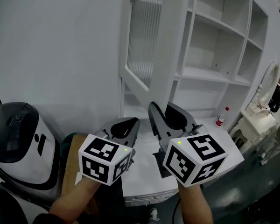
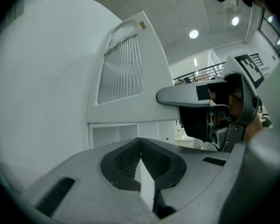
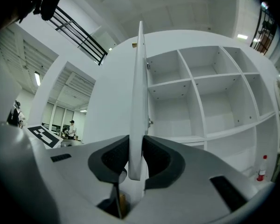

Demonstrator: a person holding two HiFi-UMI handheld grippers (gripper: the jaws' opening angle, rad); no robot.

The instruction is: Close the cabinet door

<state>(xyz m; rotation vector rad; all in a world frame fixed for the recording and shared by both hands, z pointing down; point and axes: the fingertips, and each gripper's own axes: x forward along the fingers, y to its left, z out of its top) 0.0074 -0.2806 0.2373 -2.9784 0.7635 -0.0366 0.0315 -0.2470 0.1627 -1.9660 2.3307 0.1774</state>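
The white cabinet door (image 1: 144, 41), with a ribbed pane, stands swung out from the open shelving (image 1: 219, 36). In the right gripper view I see the door (image 3: 140, 92) edge-on. My right gripper (image 3: 136, 146) grips the door's lower edge, with a pad pressed on each side. In the head view the right gripper (image 1: 162, 107) reaches up to the door's bottom corner. My left gripper (image 1: 128, 124) hovers just left of it, below the door, holding nothing. In the left gripper view its tips (image 2: 140, 141) meet in front of the door (image 2: 123, 69).
A red-capped bottle (image 1: 221, 116) stands on the cabinet's lower ledge at the right. A low white table (image 1: 144, 183) is under my hands. A black-and-white machine (image 1: 18, 143) sits at the left. Ornate white furniture (image 1: 259, 115) stands at the right.
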